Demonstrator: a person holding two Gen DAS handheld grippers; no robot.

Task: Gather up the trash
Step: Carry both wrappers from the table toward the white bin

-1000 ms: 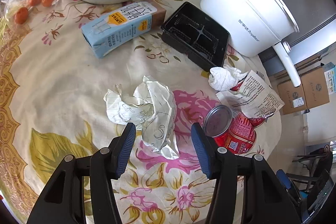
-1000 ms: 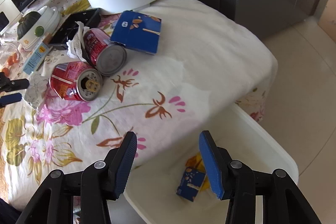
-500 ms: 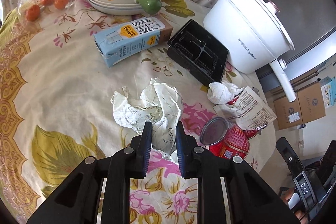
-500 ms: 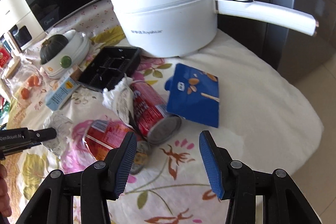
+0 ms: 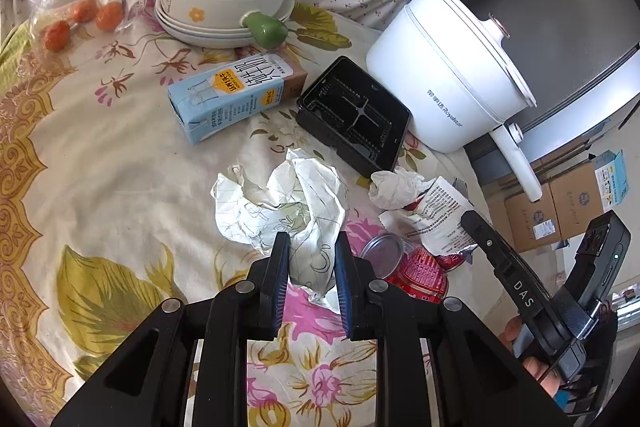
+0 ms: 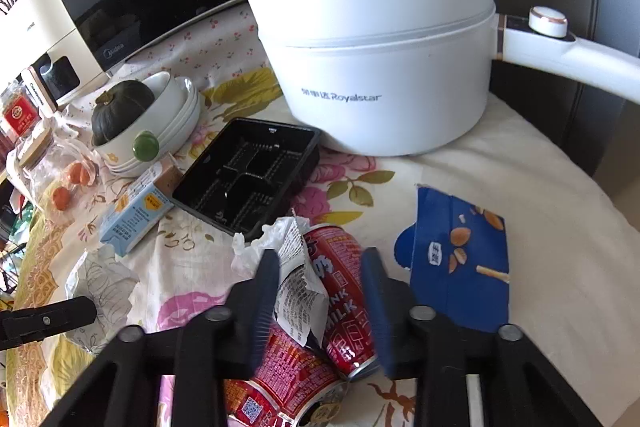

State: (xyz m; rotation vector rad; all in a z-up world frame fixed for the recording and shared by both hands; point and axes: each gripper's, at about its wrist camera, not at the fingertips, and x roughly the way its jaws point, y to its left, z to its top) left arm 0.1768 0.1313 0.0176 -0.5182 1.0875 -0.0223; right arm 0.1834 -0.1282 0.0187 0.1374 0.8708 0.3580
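Your left gripper (image 5: 311, 275) has its jaws drawn in tight on the near flap of the crumpled paper (image 5: 280, 203), which lies near the middle of the floral tablecloth (image 5: 100, 187). Your right gripper (image 6: 320, 291) has its jaws about half open, one on each side of a red can (image 6: 340, 291) lying on its side; whether the pads touch it cannot be told. A torn wrapper (image 6: 300, 287) drapes over that can, and a second red can (image 6: 288, 383) lies just nearer you. A flattened blue carton (image 6: 456, 255) sits toward the tablecloth's right edge. Farther back lie a black tray (image 6: 248, 175), a milk carton (image 5: 232, 95) and a white pot (image 6: 384, 67).
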